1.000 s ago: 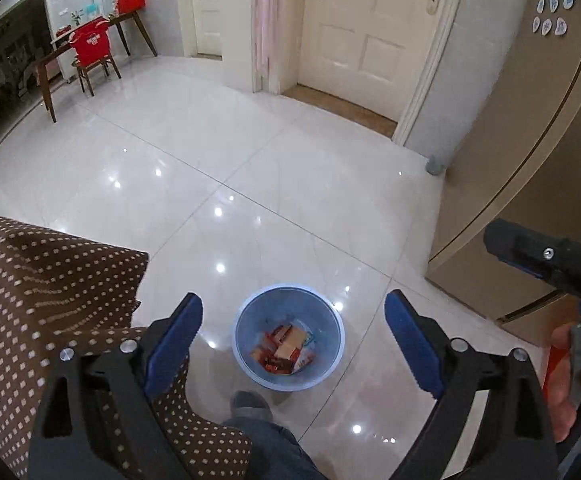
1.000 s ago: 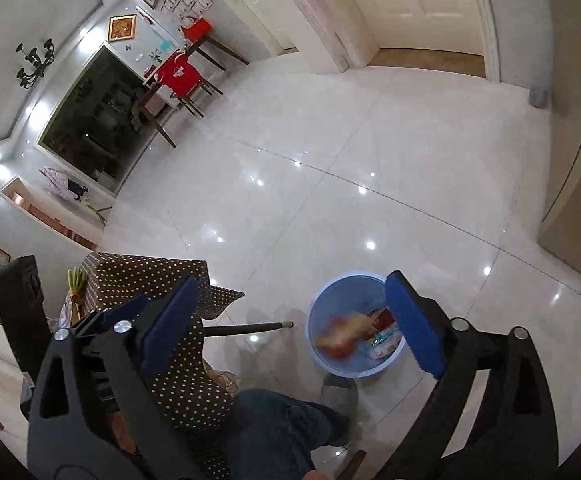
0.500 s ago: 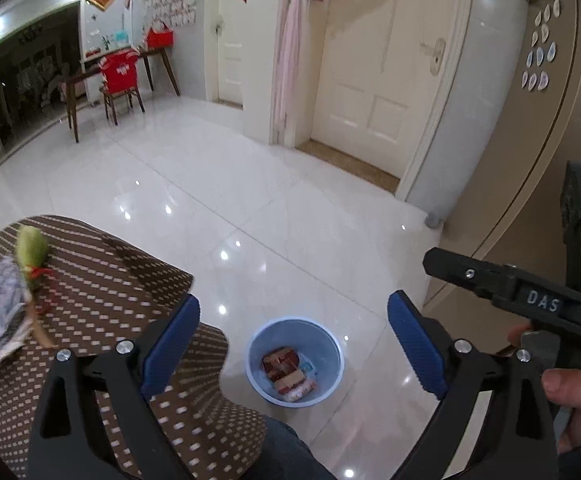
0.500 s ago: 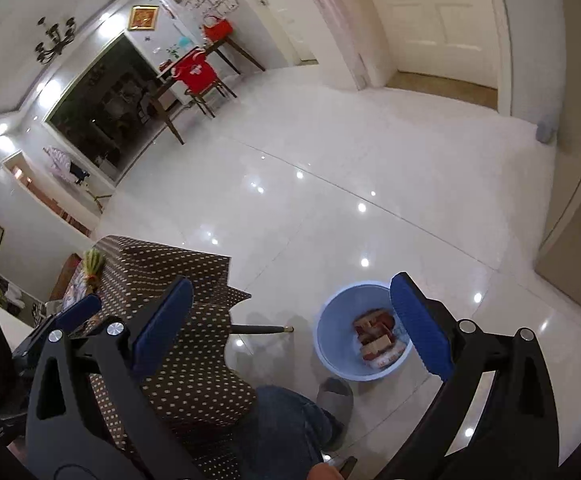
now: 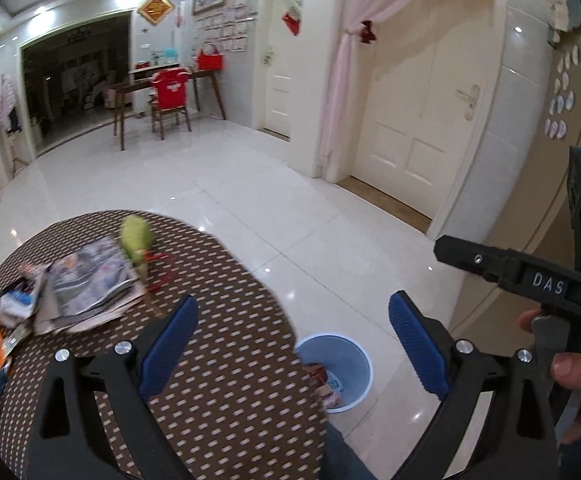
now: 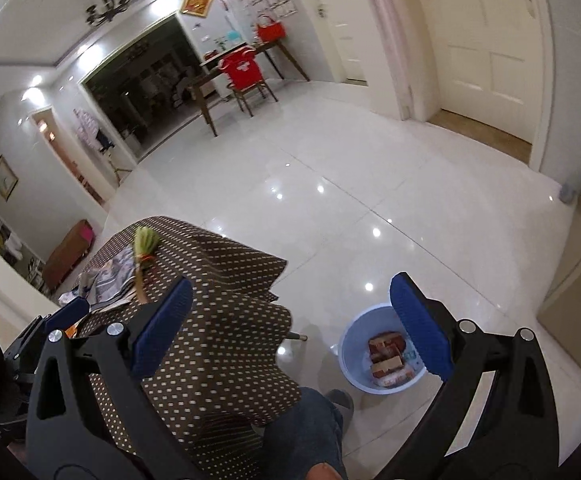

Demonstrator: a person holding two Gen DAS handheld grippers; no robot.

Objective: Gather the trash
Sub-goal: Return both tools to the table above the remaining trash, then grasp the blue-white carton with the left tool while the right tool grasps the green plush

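Observation:
A blue bin (image 5: 344, 364) (image 6: 354, 356) stands on the white floor beside the table and holds several wrappers (image 6: 386, 358). My left gripper (image 5: 292, 338) is open and empty, above the table's near edge. My right gripper (image 6: 290, 318) is open and empty, high over the floor between table and bin; its body shows in the left wrist view (image 5: 538, 280). On the dotted brown tablecloth (image 5: 218, 368) lie a folded newspaper (image 5: 86, 280), a green leafy bunch (image 5: 136, 242) (image 6: 144, 246), and small wrappers (image 5: 6, 320) at the left edge.
My knee (image 6: 310, 432) and foot are just below the table edge near the bin. A desk with a red-covered chair (image 5: 168, 94) stands far back. A closed white door (image 5: 418, 128) and a beige cabinet (image 5: 550, 128) are to the right.
Both grippers have risen and tilted up from over the bin. The tabletop with its newspaper, greens and wrappers has come into view. Both stay open and empty.

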